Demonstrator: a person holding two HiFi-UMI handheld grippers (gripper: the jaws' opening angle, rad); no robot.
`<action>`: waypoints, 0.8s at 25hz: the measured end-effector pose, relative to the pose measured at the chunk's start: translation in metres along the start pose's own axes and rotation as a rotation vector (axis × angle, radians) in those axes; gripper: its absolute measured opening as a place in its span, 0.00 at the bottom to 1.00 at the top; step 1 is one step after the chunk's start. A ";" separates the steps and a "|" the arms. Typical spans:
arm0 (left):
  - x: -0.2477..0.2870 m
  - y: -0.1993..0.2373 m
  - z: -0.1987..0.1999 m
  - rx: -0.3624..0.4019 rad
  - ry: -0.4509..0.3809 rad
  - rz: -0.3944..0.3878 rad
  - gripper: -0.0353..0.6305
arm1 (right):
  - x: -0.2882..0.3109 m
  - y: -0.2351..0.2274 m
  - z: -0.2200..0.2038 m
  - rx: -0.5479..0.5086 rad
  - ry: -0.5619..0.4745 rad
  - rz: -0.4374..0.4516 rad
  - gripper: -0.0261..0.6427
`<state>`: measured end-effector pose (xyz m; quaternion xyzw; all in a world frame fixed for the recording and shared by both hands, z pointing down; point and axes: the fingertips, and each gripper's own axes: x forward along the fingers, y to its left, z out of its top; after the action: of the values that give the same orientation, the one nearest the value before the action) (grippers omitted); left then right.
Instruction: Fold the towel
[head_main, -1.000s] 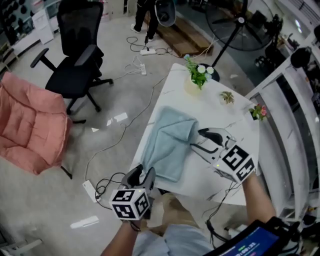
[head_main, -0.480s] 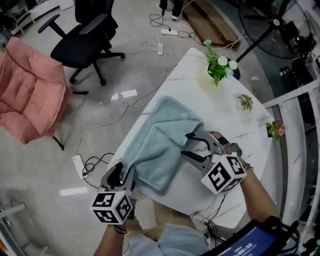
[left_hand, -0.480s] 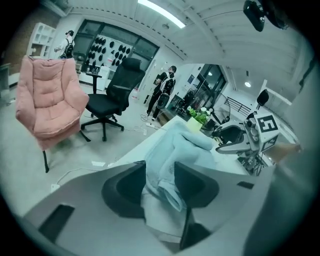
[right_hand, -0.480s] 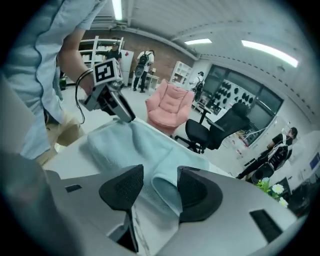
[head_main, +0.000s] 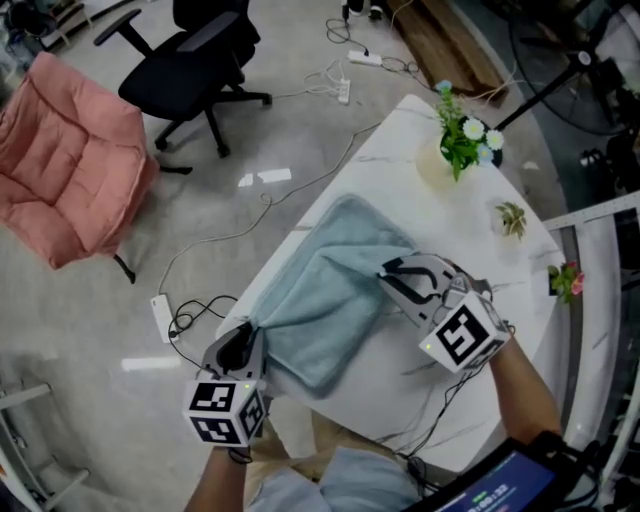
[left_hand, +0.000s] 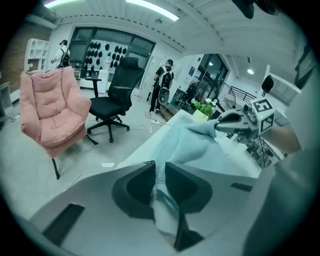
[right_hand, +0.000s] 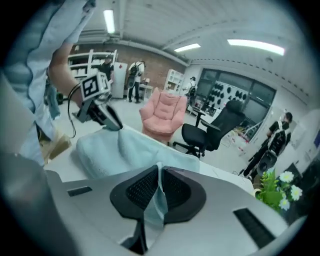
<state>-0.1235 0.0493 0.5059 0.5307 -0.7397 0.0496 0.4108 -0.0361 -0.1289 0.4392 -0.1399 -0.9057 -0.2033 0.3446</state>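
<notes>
- The left gripper (head_main: 245, 338) sits at the near left edge of the table (head_main: 430, 385). Its jaws have just been closing, and they now pinch a bunched corner of the towel (head_main: 322, 300) between the pads.
- In the left gripper view, that gripper (left_hand: 159, 181) has pale blue cloth (left_hand: 192, 145) running up through the narrow gap and spilling out below it.
- The right gripper (head_main: 388, 277) is over the middle of the table. Its jaws have also just been closing and are nearly together, clamped on a thin fold of the towel's edge.
- In the right gripper view, that gripper (right_hand: 158, 189) has a slim strip of cloth standing upright between its ribbed pads, while the rest of the towel (right_hand: 117, 150) lies beyond on the table.
- The towel covers the left half of the table and is stretched between the two grips, with its far rounded end lying flat.
- A pot of flowers (head_main: 462, 140) stands at the far corner of the table.
- A pink armchair (head_main: 70, 165) and a black office chair (head_main: 205, 55) stand on the floor well to the left of the table.
</notes>
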 end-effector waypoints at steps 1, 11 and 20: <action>0.000 0.000 0.000 0.003 0.006 0.003 0.15 | -0.003 -0.010 0.005 0.052 -0.028 -0.001 0.11; -0.017 -0.004 0.019 -0.005 -0.043 0.055 0.08 | 0.003 -0.087 0.023 0.234 -0.121 -0.019 0.10; -0.027 0.006 0.031 -0.028 -0.079 0.090 0.07 | 0.036 -0.102 0.018 0.293 -0.129 -0.039 0.10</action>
<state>-0.1430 0.0567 0.4697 0.4926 -0.7790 0.0365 0.3861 -0.1125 -0.2060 0.4232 -0.0833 -0.9485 -0.0663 0.2985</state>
